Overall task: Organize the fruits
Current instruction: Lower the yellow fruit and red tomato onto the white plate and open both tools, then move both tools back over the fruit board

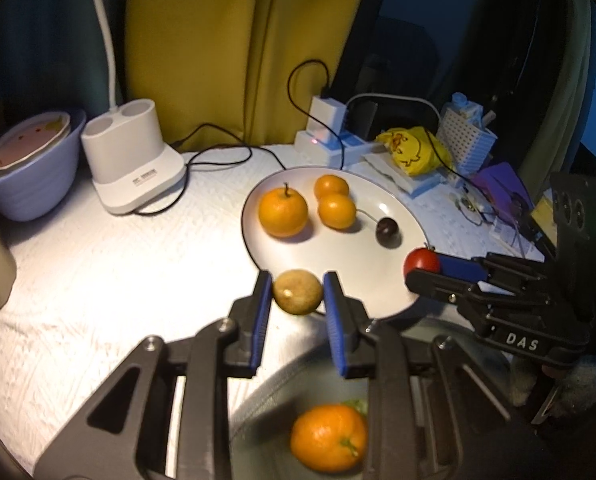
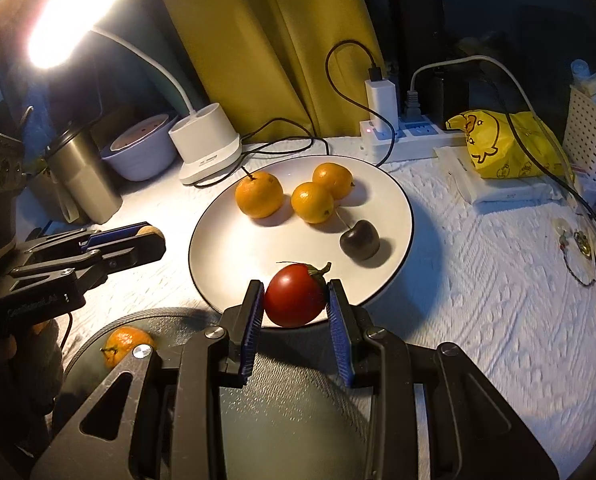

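Observation:
My left gripper [image 1: 298,286] is shut on a small brown-green round fruit [image 1: 298,293], held over the near rim of the white plate [image 1: 338,256]. From the right wrist view, the left gripper [image 2: 153,240] sits left of the plate [image 2: 237,264] with the brown fruit [image 2: 152,232] at its tips. My right gripper [image 2: 295,300] is shut on a red tomato [image 2: 295,295] above the plate's near edge; the left wrist view shows this gripper [image 1: 416,274] and tomato [image 1: 422,262] too. Three oranges [image 2: 259,194] and a dark cherry [image 2: 360,240] lie on the plate. Below my grippers, a grey dish [image 2: 157,316] holds one orange [image 1: 328,438].
A white lamp base [image 1: 133,156] and a lilac bowl [image 1: 33,184] stand at the back left, with a steel cup [image 2: 81,176] nearby. A power strip [image 2: 402,136] with black cables, a yellow bag [image 2: 510,144] and a white basket [image 2: 590,132] crowd the back right.

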Demonstrator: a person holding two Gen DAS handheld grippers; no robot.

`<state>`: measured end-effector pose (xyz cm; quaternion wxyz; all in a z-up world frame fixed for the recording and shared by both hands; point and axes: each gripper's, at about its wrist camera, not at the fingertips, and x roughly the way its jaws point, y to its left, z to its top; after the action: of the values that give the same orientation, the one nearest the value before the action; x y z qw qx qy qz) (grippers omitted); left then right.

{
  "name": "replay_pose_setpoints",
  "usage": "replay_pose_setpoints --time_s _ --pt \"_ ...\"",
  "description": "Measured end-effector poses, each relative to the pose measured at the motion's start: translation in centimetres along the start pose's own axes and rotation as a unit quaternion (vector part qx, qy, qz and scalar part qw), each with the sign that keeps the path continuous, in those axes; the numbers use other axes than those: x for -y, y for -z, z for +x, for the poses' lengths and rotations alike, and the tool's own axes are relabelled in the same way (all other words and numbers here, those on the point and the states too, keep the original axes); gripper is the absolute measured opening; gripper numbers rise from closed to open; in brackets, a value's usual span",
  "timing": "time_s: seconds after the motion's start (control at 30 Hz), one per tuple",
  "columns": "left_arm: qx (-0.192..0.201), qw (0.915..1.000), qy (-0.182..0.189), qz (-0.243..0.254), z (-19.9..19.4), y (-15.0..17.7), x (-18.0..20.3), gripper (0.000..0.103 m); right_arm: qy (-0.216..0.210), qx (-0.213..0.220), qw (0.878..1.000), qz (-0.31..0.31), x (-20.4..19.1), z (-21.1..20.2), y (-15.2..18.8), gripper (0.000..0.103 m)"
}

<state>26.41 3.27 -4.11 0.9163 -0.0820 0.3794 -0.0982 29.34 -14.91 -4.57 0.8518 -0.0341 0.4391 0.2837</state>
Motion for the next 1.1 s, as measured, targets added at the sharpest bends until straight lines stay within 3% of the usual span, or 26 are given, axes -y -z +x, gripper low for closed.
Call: replay_pose_setpoints --time_s 0.53,1.1 --pt "-0.021 0.9997 0.006 -0.011 3.0 -0.6 -0.3 0.028 0.008 -0.008 1.000 -0.014 0.1 1.7 -0.2 0.034" --pt "0.013 0.9998 0.001 -0.013 -0.9 -0.1 0.1 0.029 0.009 -0.001 1.000 -0.025 -1.2 0.0 -0.5 0.038"
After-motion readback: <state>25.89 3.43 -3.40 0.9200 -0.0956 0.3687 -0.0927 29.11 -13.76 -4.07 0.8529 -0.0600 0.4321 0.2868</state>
